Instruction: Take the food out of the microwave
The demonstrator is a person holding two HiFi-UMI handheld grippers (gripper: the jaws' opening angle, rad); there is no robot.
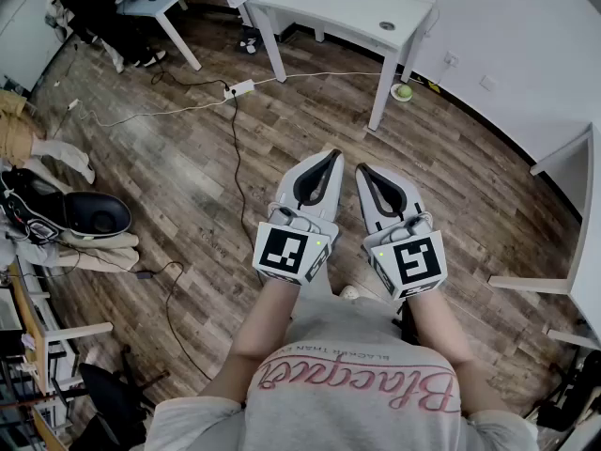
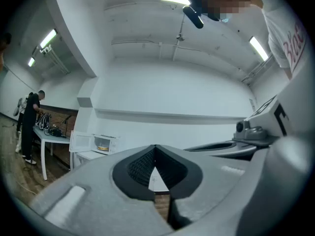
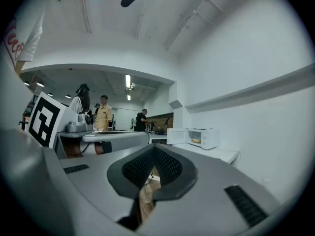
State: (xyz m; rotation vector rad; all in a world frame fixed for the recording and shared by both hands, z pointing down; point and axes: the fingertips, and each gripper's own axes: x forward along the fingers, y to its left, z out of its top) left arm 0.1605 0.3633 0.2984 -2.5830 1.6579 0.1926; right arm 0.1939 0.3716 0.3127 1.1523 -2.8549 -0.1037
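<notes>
A white microwave [image 2: 101, 142] stands far off on a white table, its door [image 2: 78, 141] swung open to the left. Yellowish food [image 2: 103, 147] sits inside it. The right gripper view shows the same microwave [image 3: 199, 137] with the food [image 3: 196, 140] in it. In the head view I hold both grippers side by side at waist height over the wooden floor, pointing forward. My left gripper [image 1: 333, 155] is shut with nothing between its fingers, and its tips [image 2: 155, 146] meet. My right gripper [image 1: 362, 169] is shut and empty too, tips together [image 3: 154, 146].
A white table [image 1: 338, 12] stands ahead on the wooden floor, with a power strip [image 1: 240, 88] and cables in front of it. Bags and a dark helmet [image 1: 94, 214] lie at the left. Another white desk [image 1: 582, 252] is at the right. People stand at a far table [image 3: 103, 114].
</notes>
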